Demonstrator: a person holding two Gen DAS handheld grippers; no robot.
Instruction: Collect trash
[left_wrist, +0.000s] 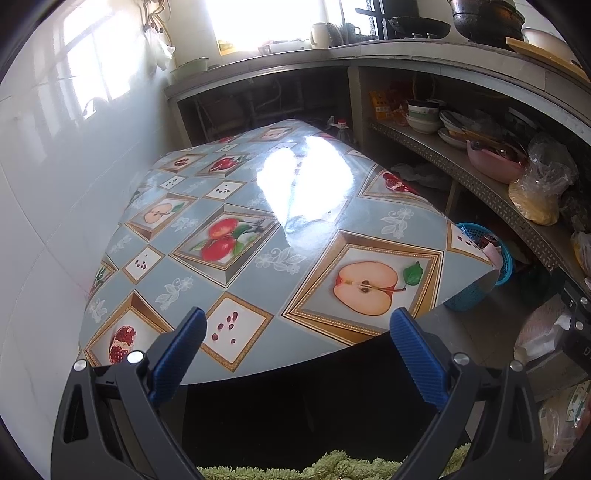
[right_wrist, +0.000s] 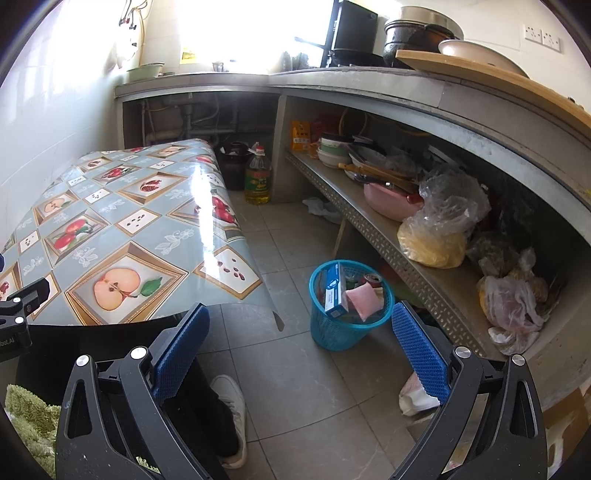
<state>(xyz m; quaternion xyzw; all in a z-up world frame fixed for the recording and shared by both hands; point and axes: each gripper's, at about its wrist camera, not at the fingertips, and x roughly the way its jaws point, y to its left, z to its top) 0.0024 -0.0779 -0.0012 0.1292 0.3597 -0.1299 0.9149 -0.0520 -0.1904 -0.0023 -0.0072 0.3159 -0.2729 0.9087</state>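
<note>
Trash is filling the blue basket (right_wrist: 341, 306) on the floor beside the tabletop (left_wrist: 258, 229). Left gripper (left_wrist: 299, 354) and right gripper (right_wrist: 301, 347) fingers are spreading wide, holding nothing.

Tablecloth (left_wrist: 258, 206): glossy grey-blue ground, white flower sprigs, gold-framed diamond panels printed with halved apples, red apples, pomegranates and dark red seeds.
Waste basket (right_wrist: 345, 325): turquoise-blue plastic lattice; holds a blue-and-white box (right_wrist: 334, 291) and a pink pad (right_wrist: 365, 301).
Gripper pads (right_wrist: 181, 350): deep blue, fine dimpled texture, on black frames with silver screws.
Oil bottle (right_wrist: 258, 181): yellow oil, green label, red cap.
Basin on shelf (right_wrist: 388, 201): pale pink.
Bagged contents (right_wrist: 432, 245): yellow, under clear crinkled plastic.
Shelf edge (right_wrist: 369, 229): grey metal, perforated dot pattern.
Floor tiles (right_wrist: 295, 376): grey, faintly marbled.
Shoe (right_wrist: 232, 406): white.
Mat (left_wrist: 332, 467): light green, shaggy.
Wall tiles (left_wrist: 37, 184): white.
</note>
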